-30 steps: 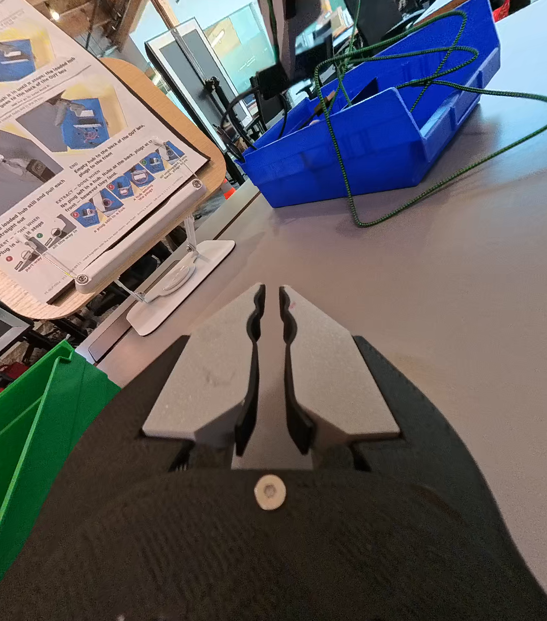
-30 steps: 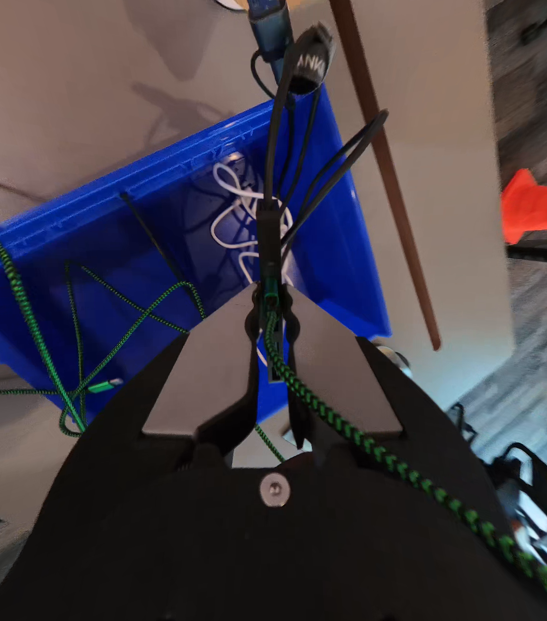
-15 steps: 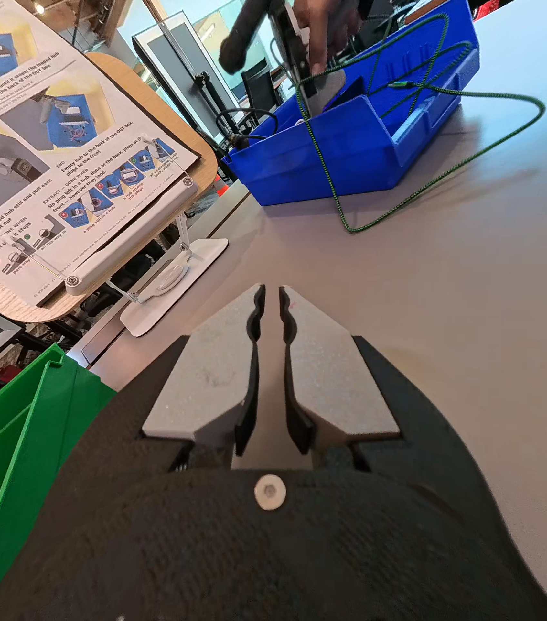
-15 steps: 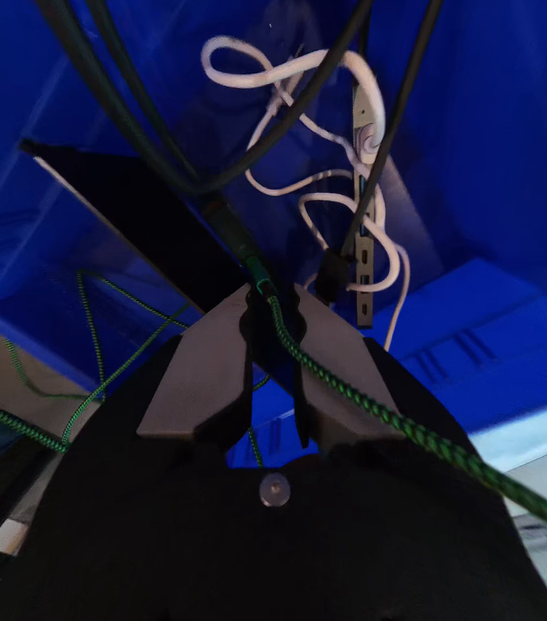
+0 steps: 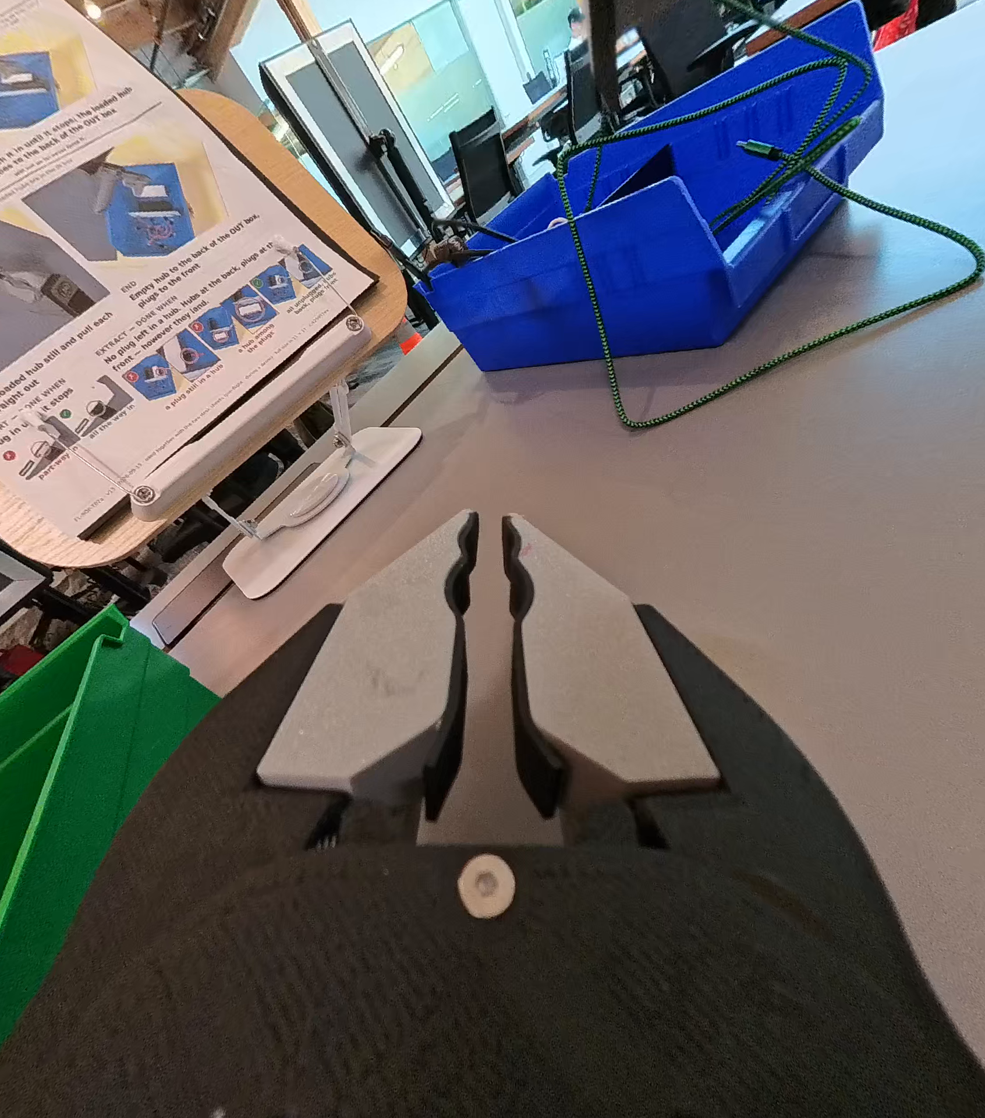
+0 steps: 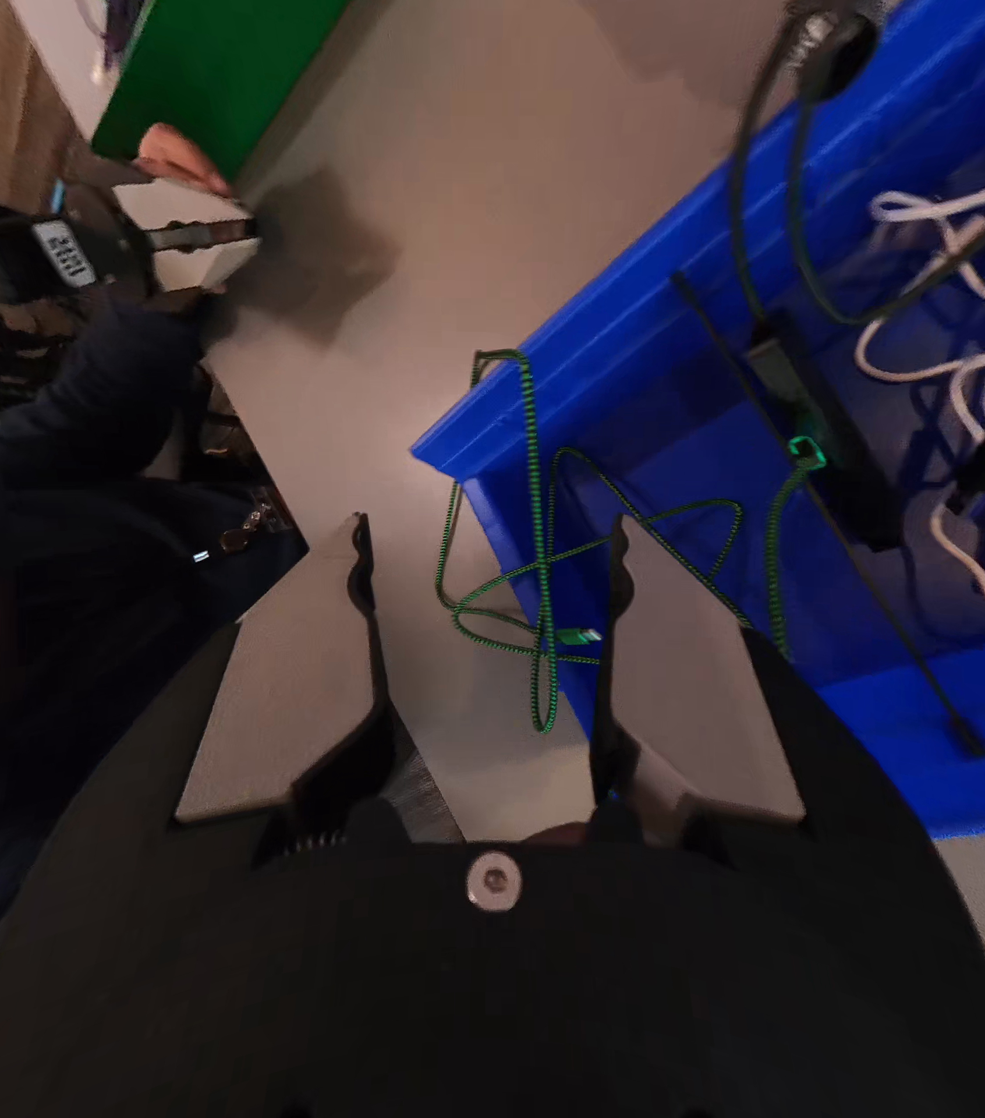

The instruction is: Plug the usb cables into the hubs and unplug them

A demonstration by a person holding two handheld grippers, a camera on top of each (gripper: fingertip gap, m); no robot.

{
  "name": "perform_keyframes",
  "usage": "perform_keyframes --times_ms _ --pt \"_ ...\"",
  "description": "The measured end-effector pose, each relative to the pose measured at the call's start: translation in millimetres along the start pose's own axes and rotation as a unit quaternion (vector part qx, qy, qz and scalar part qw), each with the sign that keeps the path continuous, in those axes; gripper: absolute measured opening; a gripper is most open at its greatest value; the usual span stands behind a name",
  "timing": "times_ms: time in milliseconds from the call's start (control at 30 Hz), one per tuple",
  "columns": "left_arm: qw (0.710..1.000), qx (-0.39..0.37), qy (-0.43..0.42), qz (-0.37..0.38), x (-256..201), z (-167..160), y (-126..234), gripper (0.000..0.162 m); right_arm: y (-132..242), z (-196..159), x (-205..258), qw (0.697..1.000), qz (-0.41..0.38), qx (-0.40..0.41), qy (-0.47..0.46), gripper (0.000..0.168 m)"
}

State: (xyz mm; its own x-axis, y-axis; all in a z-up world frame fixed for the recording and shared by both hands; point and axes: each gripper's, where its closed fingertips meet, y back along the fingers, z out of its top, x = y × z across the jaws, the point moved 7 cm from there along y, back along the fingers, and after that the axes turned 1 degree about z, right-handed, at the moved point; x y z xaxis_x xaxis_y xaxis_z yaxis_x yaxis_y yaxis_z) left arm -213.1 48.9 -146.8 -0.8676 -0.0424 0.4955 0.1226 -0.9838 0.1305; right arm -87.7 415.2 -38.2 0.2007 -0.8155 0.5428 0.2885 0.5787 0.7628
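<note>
My right gripper [image 6: 487,526] is open and empty, above the near corner of the blue bin [image 6: 629,375]. A green braided cable [image 6: 538,544] loops over the bin's rim, with its free plug [image 6: 584,635] lying loose. Its other green plug [image 6: 804,451] sits at a dark hub [image 6: 780,375] inside the bin, blurred. White cables [image 6: 962,363] lie tangled deeper in. My left gripper [image 5: 490,526] is shut and empty, low over the grey table [image 5: 780,605], far from the blue bin [image 5: 629,272]. The green cable [image 5: 780,357] trails onto the table.
An instruction sheet on a white stand [image 5: 115,272] stands at the left. A green bin [image 5: 24,786] is at my near left and also shows in the right wrist view [image 6: 206,72]. A person's dark sleeve [image 6: 85,484] is at the left. There is about 30 cm between the tips of the two grippers. The dark hub [image 6: 780,375] is closer to my right gripper, around 8 cm from its tips; the left tips are 35 cm off.
My right gripper has opened, let go of the green cable's plug and pulled back out of the blue bin. The left gripper has barely moved and stays shut.
</note>
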Motion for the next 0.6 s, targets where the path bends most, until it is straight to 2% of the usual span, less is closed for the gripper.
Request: perform_keyframes --times_ms 133,233,267,333,433,500,600 --pt "1.000 0.001 -0.010 0.000 -2 0 0 0.004 5 -15 29 0.994 -0.032 -0.013 0.106 0.077" --pt "1.000 0.002 -0.010 -0.001 -3 0 0 0.004 -3 -32 41 0.977 -0.122 0.008 0.173 0.072" --pt "1.000 0.002 -0.010 0.000 -3 0 0 0.004 -8 -39 40 0.967 -0.167 0.025 0.190 0.075" --pt "1.000 0.002 -0.009 0.001 -2 0 0 0.004 -21 -57 39 0.937 -0.240 0.060 0.245 0.079" --pt "1.000 0.002 -0.009 0.004 -2 0 0 0.003 -44 -81 43 0.873 -0.329 0.087 0.350 0.084" --pt "1.000 0.004 -0.012 0.005 -3 0 0 0.003 -56 -91 49 0.840 -0.355 0.080 0.401 0.081" --pt "1.000 0.007 -0.022 0.005 -5 -1 -1 0.003 -74 -103 54 0.812 -0.372 0.101 0.438 0.083"
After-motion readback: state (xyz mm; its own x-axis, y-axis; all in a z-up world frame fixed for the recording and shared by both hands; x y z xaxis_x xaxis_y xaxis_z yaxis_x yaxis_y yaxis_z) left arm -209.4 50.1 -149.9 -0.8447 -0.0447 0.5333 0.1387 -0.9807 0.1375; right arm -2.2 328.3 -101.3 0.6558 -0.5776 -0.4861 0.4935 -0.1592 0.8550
